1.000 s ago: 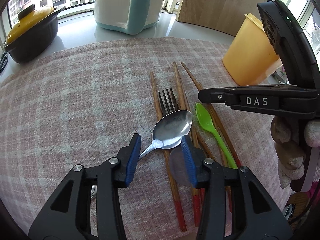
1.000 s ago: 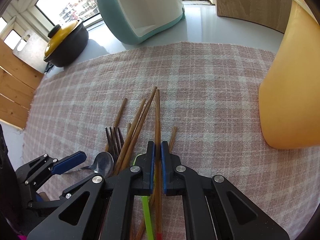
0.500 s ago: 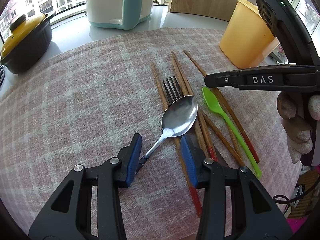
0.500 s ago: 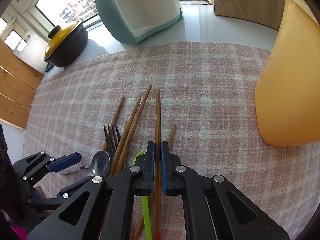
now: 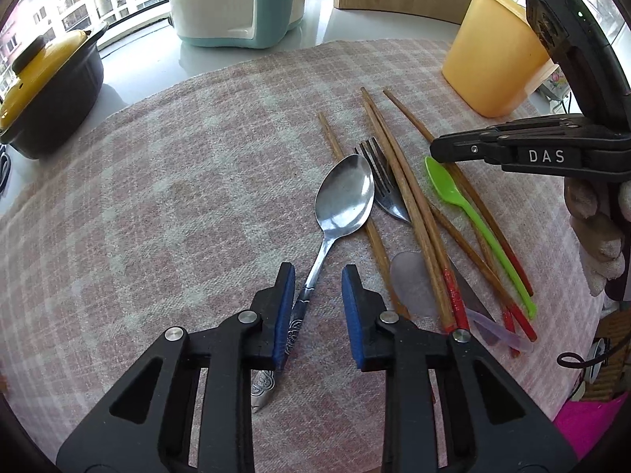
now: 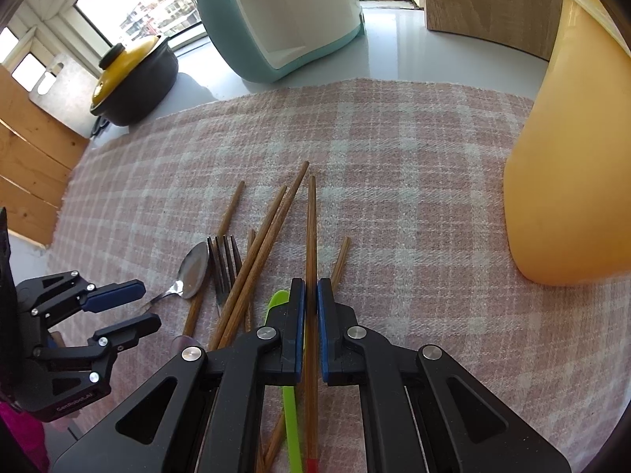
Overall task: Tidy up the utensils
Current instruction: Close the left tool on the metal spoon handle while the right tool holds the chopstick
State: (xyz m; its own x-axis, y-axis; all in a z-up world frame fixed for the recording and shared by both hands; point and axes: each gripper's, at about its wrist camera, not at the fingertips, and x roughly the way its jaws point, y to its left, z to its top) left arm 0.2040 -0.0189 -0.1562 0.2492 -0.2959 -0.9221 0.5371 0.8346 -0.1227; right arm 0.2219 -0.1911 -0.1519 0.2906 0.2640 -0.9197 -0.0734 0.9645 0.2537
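The metal spoon lies on the pink checked cloth, its bowl resting against a wooden chopstick and just left of the fork; its handle runs down toward 6 o'clock in your left wrist view. Your left gripper straddles that handle: the jaws have just been closing, the left pad sits right against the handle, the right pad stands clear of it, so nothing is clamped. At 3 o'clock from the spoon lie a pair of red-tipped chopsticks, then the green plastic spoon, with a translucent plastic spoon partly under the pile.

Your right gripper is clenched on a single chopstick, which runs straight between the pads toward 12 o'clock, its red end at 6 o'clock. The green spoon passes under that gripper's left finger.

Farther out, the orange plastic container stands on the cloth at 1 o'clock of the pile. Beyond the cloth, on the grey counter, stand a teal and white appliance at 12 o'clock and a black pot with a yellow lid at 10 o'clock. A gloved hand holds the right gripper.
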